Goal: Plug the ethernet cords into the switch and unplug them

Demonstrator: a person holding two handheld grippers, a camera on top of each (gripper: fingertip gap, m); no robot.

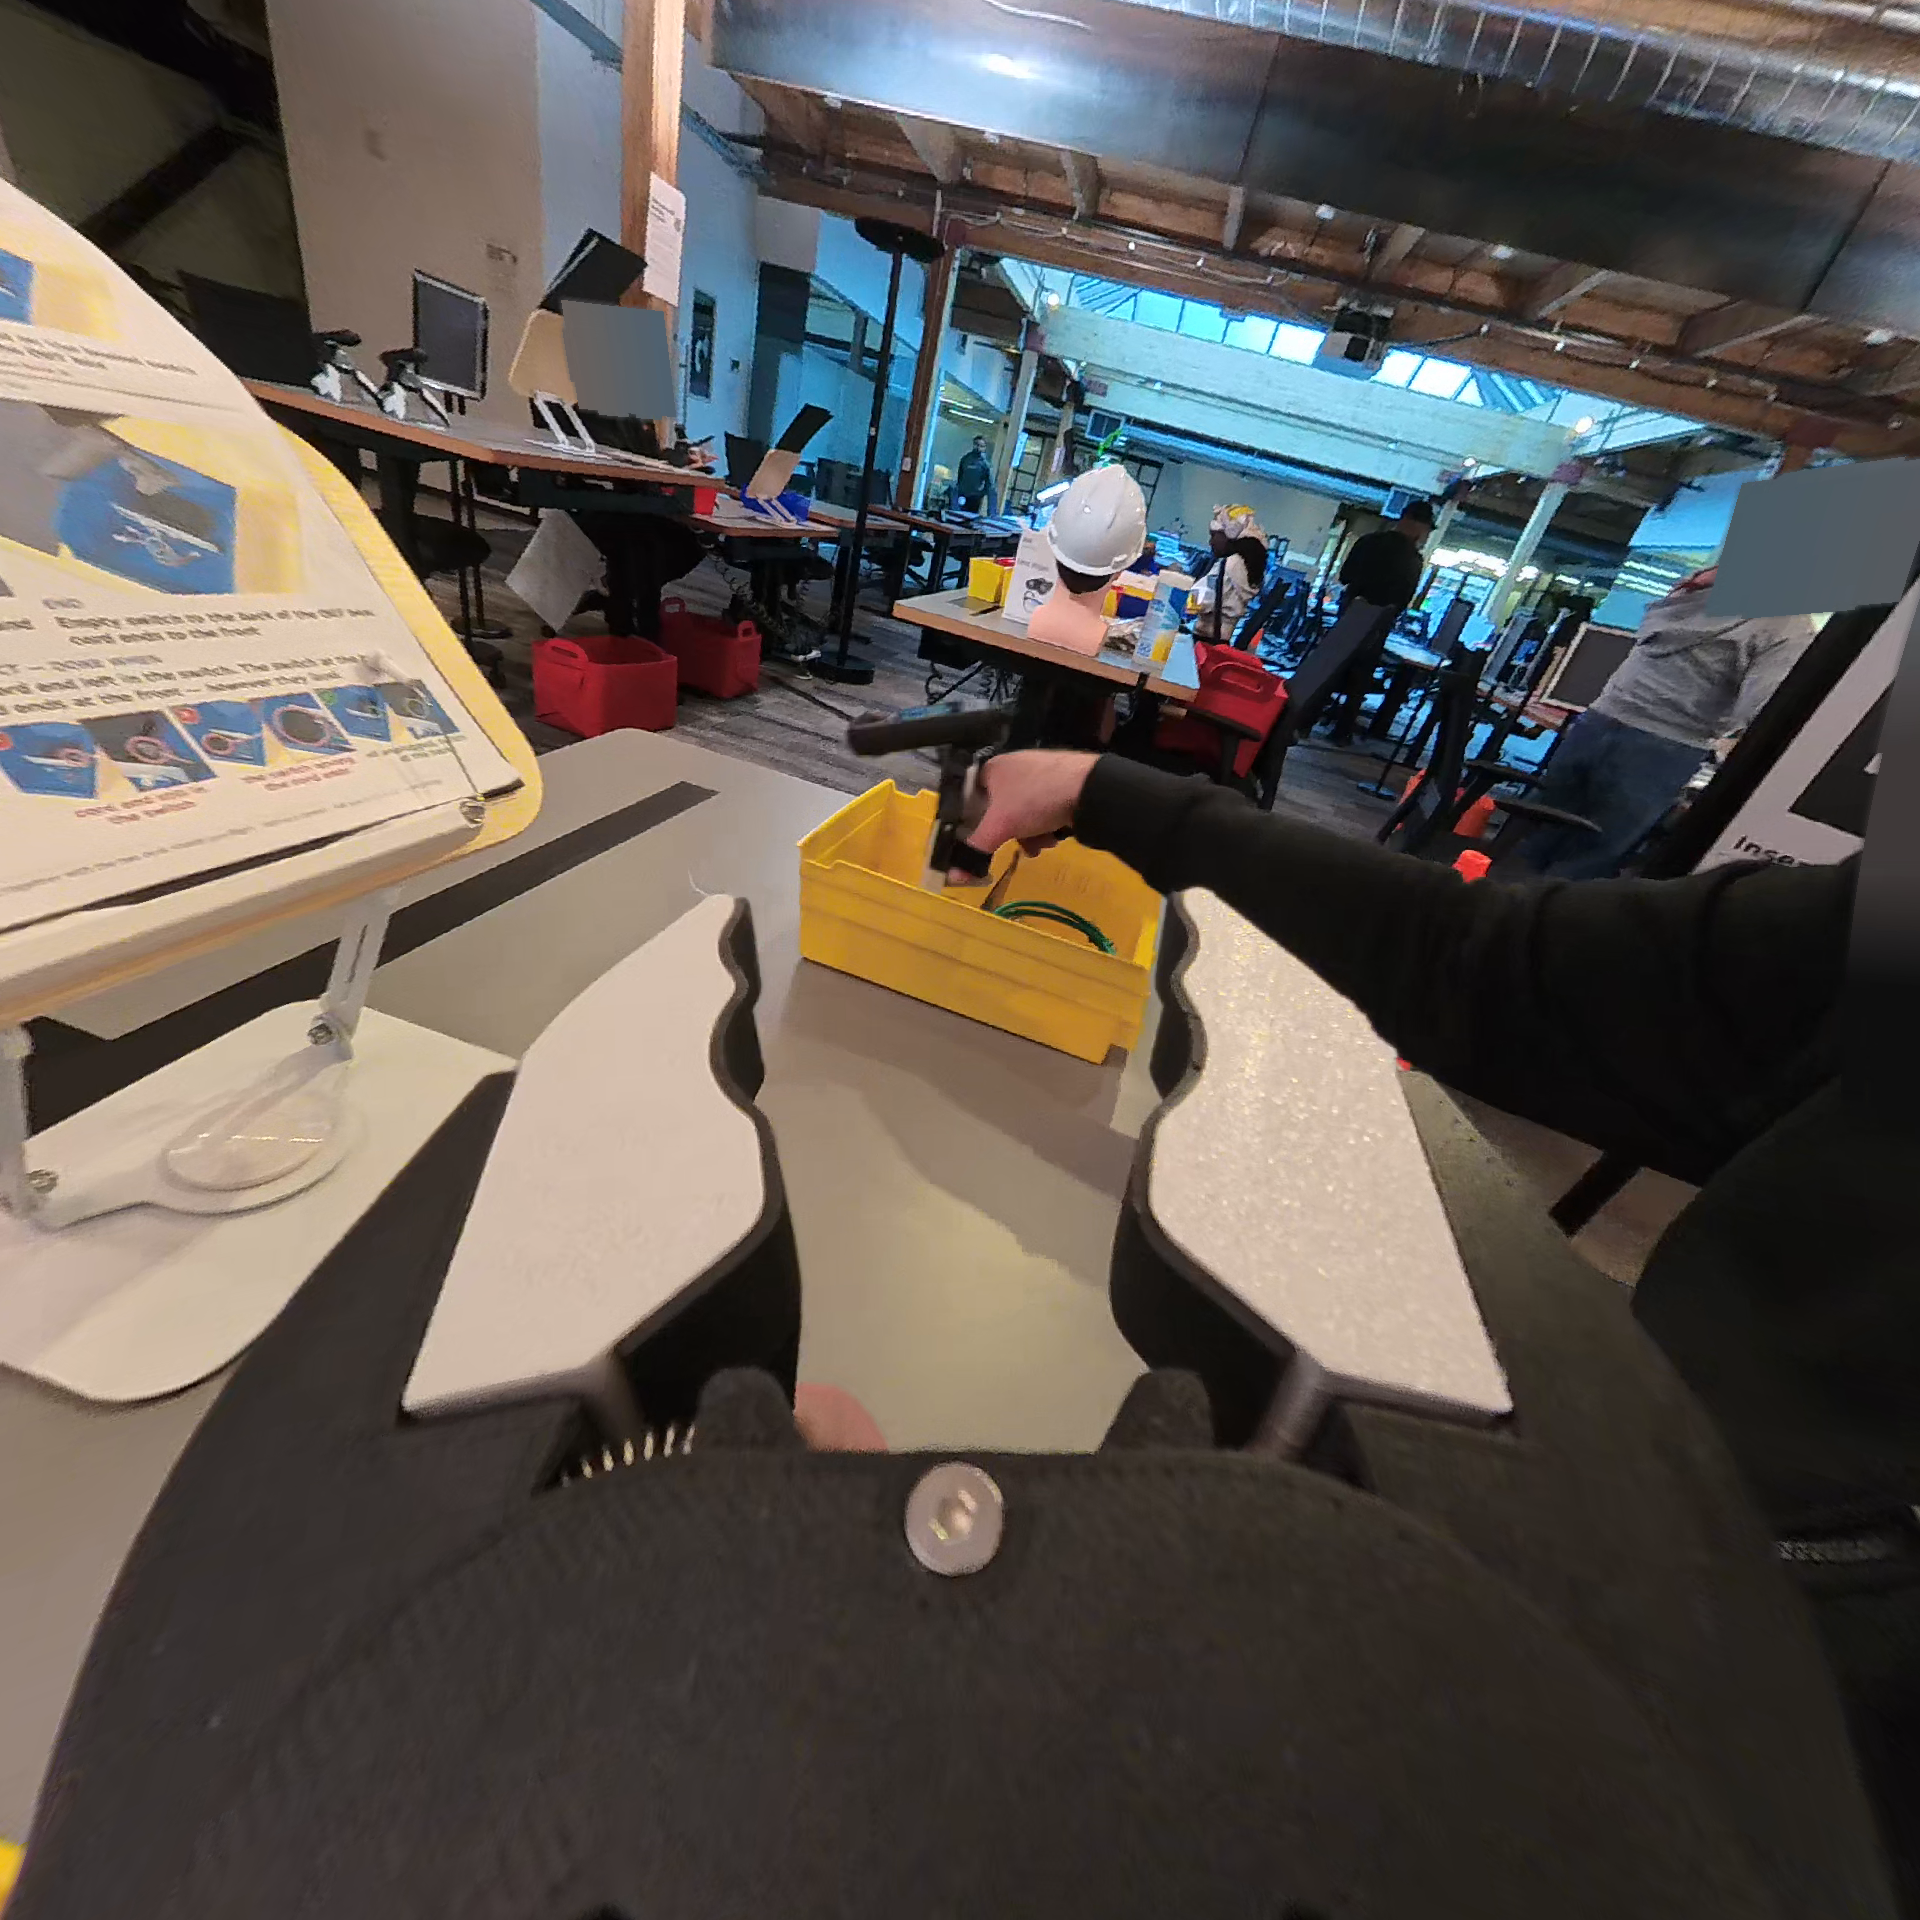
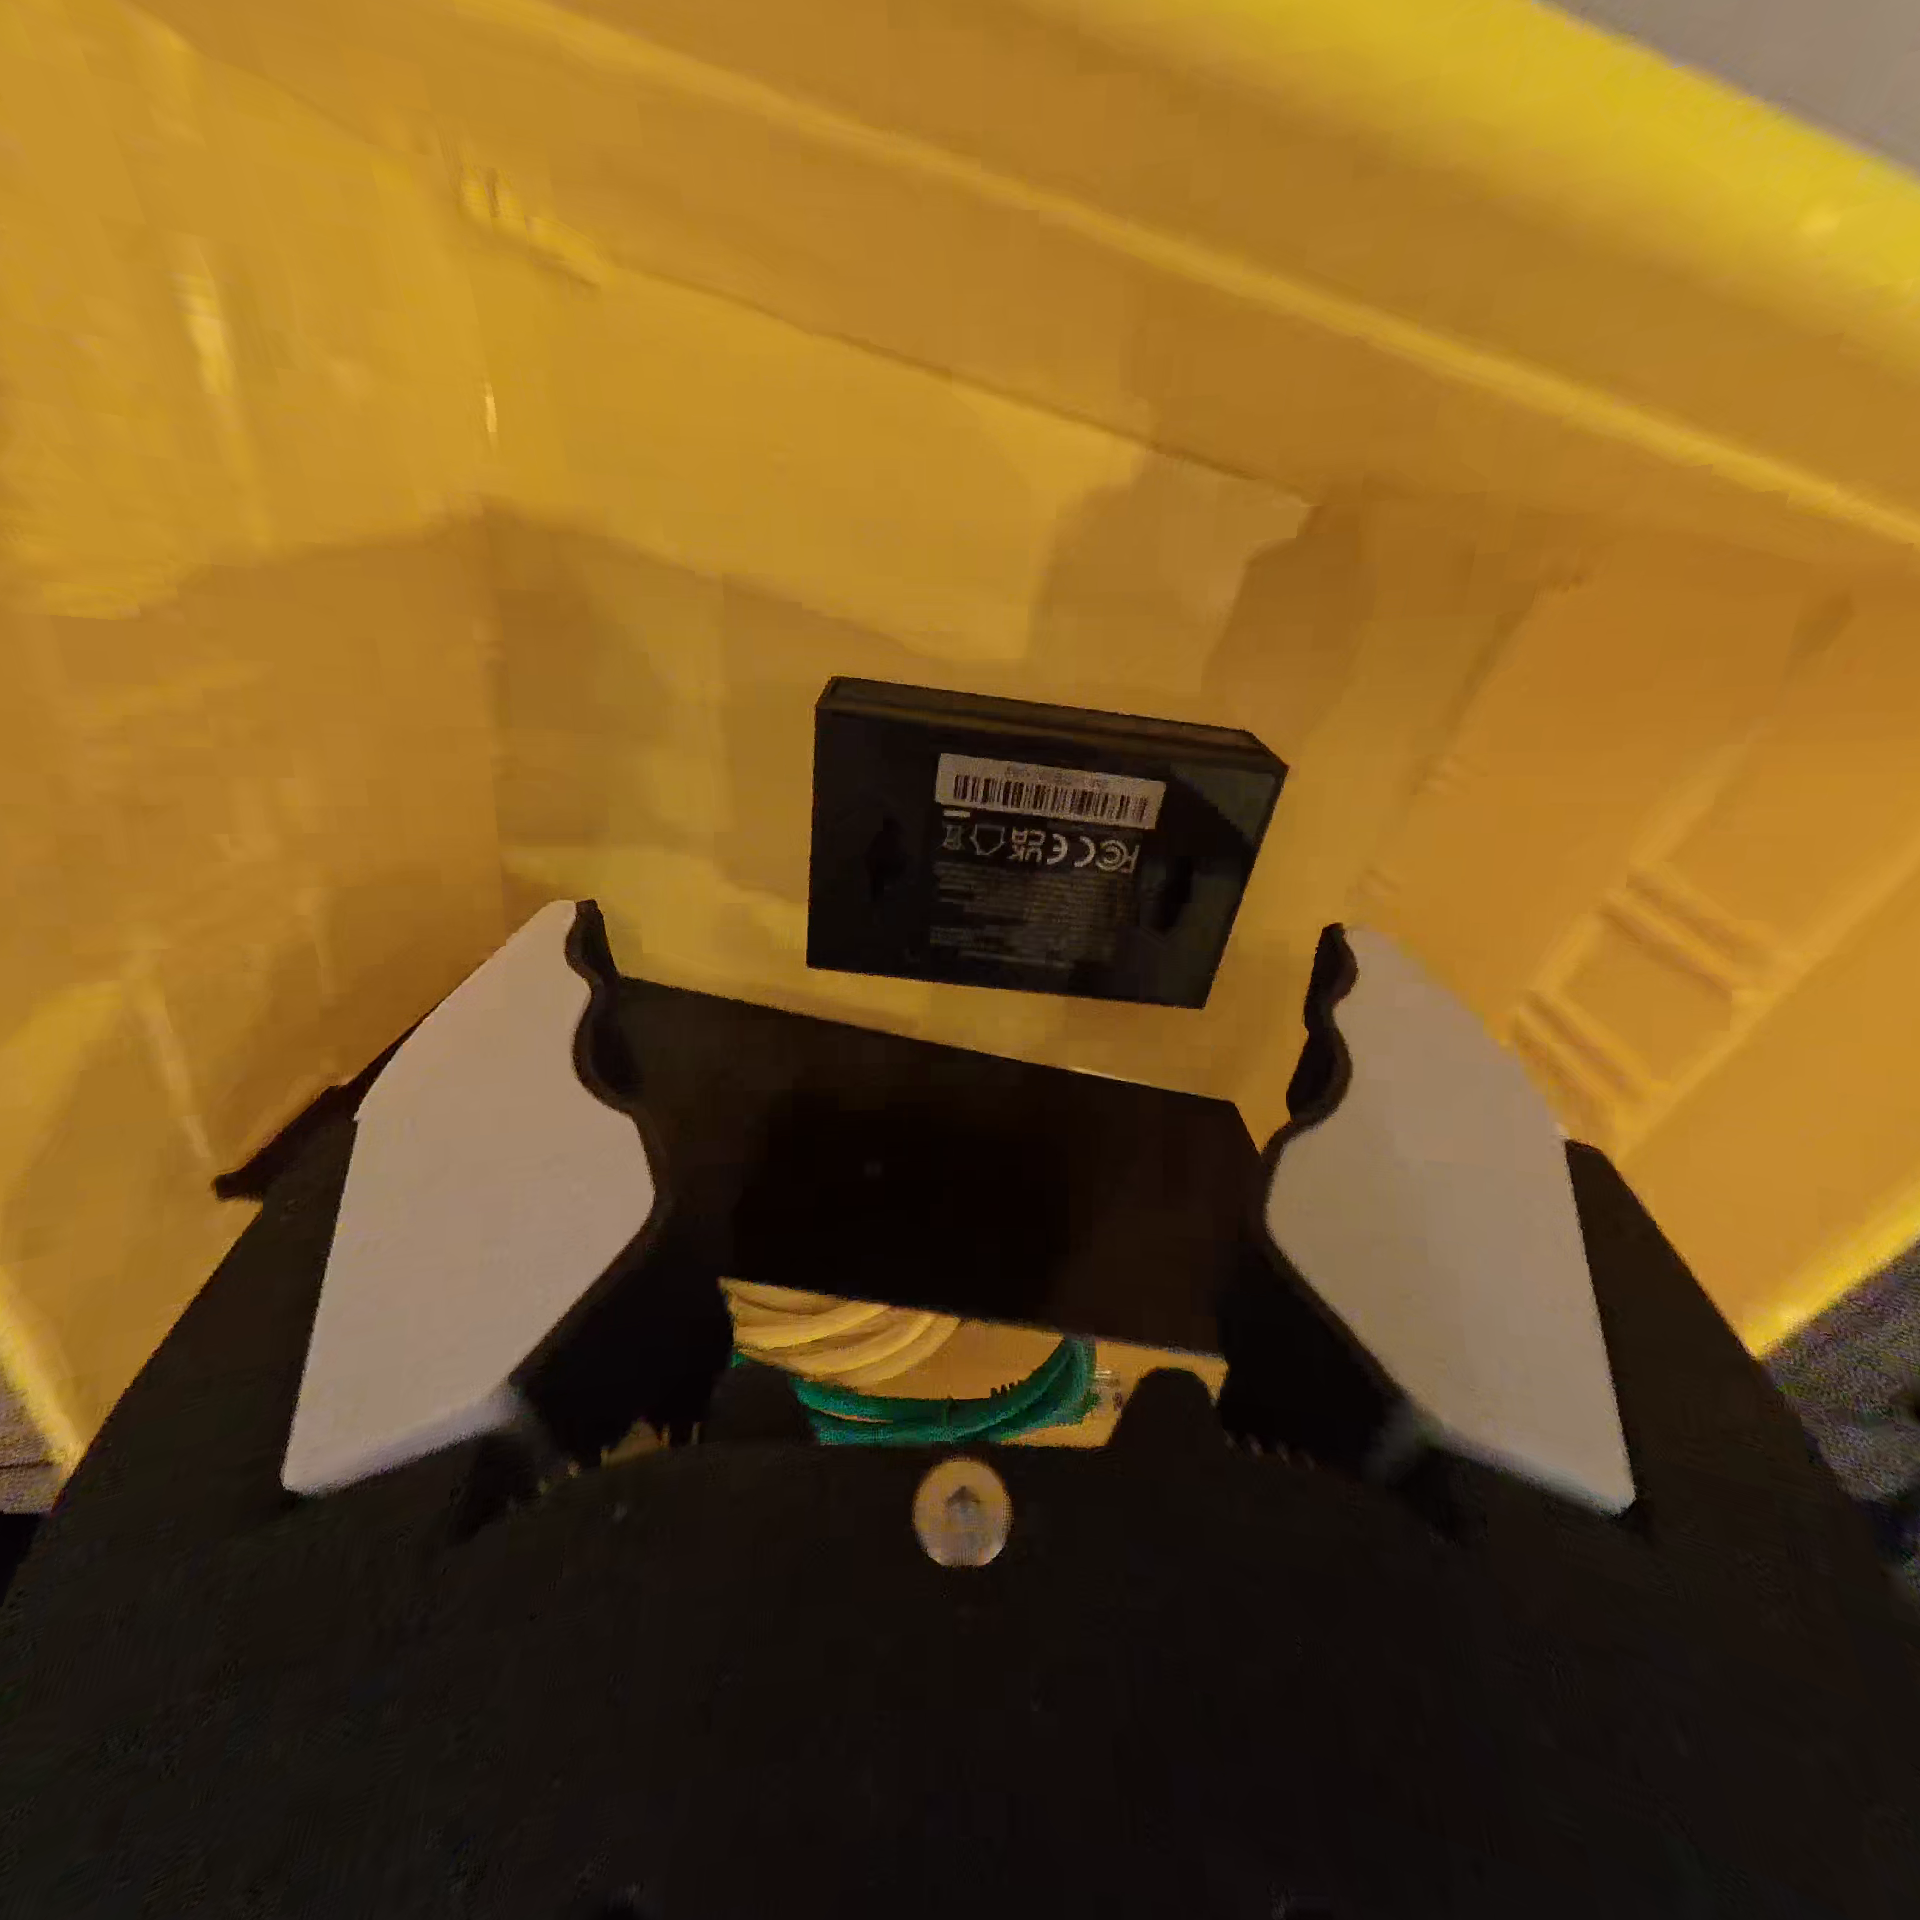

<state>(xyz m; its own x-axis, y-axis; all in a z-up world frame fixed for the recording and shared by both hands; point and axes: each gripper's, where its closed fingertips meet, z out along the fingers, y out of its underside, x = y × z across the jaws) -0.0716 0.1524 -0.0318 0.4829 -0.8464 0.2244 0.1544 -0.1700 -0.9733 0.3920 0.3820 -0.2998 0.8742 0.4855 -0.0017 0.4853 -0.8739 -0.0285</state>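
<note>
A yellow bin (image 1: 966,971) stands on the grey table. My right gripper (image 1: 951,862) reaches down into it. In the right wrist view the right gripper (image 2: 958,925) is wide open, with a flat black box (image 2: 935,1174) deep between its fingers. Whether the pads touch it I cannot tell. A black switch (image 2: 1039,842) lies beyond it, its labelled underside up. A white cord (image 2: 831,1325) and a green cord (image 2: 935,1403) lie coiled under the box; the green cord (image 1: 1049,920) also shows in the left wrist view. My left gripper (image 1: 956,935) is open and empty above the table, short of the bin.
The yellow bin walls (image 2: 727,416) close in around the right gripper. A tilted instruction sheet on a white stand (image 1: 208,675) stands at the left of the table. A person's black sleeve (image 1: 1455,935) crosses from the right. Desks, red bins and people stand far behind. The tips of one gripper are about 60 cm away from the tips of the other.
</note>
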